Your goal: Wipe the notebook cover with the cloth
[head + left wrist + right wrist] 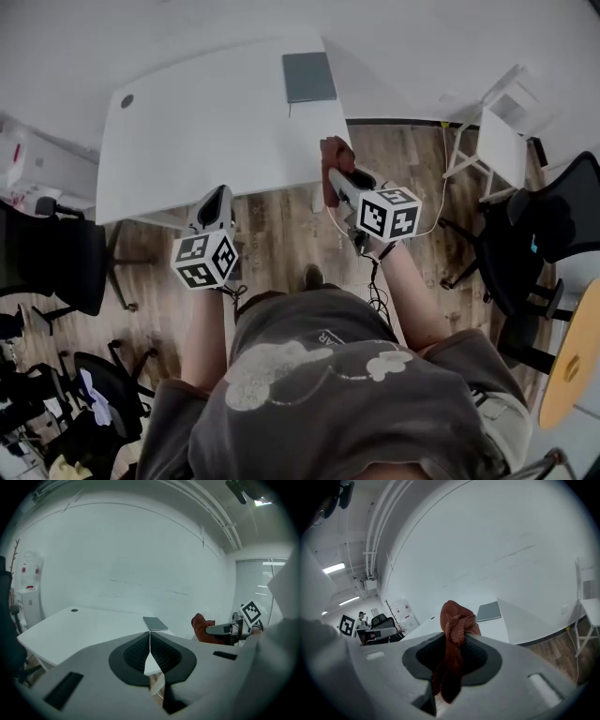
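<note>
A grey notebook [308, 77] lies flat at the far right part of the white table [187, 131]; it also shows as the notebook [155, 623] and the notebook [489, 611]. My right gripper [336, 178] is shut on a rust-red cloth [333, 161], held over the table's near right corner, well short of the notebook. The bunched cloth [454, 634] hangs between the jaws. My left gripper [217, 202] hovers at the table's near edge, jaws closed together with nothing in them. The right gripper [220, 630] and the cloth [202, 627] appear at the right of the left gripper view.
Black office chairs stand at the left [56, 262] and right [544, 225]. A white folding chair [497, 131] sits beyond the table's right end. A round wooden tabletop [574, 361] is at the right edge. A cable hole [127, 100] marks the table's far left.
</note>
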### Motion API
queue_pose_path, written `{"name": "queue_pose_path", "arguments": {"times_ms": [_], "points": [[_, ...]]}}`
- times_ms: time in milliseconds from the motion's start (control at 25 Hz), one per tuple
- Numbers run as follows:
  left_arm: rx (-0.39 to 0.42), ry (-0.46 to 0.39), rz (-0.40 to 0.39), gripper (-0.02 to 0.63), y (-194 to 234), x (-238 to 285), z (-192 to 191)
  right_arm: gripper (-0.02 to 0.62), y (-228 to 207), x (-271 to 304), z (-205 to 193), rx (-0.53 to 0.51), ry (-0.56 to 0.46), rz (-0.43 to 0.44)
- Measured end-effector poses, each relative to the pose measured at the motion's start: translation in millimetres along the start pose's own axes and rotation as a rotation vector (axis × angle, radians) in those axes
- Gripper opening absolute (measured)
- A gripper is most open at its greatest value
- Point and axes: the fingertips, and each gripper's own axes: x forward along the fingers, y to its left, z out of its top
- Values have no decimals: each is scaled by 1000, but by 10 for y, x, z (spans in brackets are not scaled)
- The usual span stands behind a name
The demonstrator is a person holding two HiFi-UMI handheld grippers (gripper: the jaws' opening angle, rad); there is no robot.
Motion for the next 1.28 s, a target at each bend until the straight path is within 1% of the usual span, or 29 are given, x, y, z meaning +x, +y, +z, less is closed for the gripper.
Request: {"name": "queue_pose_path", "arguments": {"times_ms": [160, 320, 440, 720, 880, 1000, 1280], "points": [[28, 21, 8, -3, -43, 95, 51, 95, -109, 100, 22, 12, 15, 18], [-2, 37, 15, -3, 5, 213, 31, 95, -251, 189, 68, 36, 11, 3], [-9, 59, 5, -3, 5, 371, -34, 95, -375, 199, 62, 49, 14, -15], [-3, 73, -70, -3, -6, 861, 20, 97, -646, 344, 94, 89, 14, -79], [-32, 71, -117, -3, 95, 1165, 160, 95, -699, 556, 290, 81, 2, -102], [-15, 83, -145, -3, 216, 1464, 267, 97, -799, 790, 475, 77, -7, -128], [-13, 110, -229, -3, 483, 2127, 463, 97, -1018, 1347, 813, 84, -30, -195]]}}
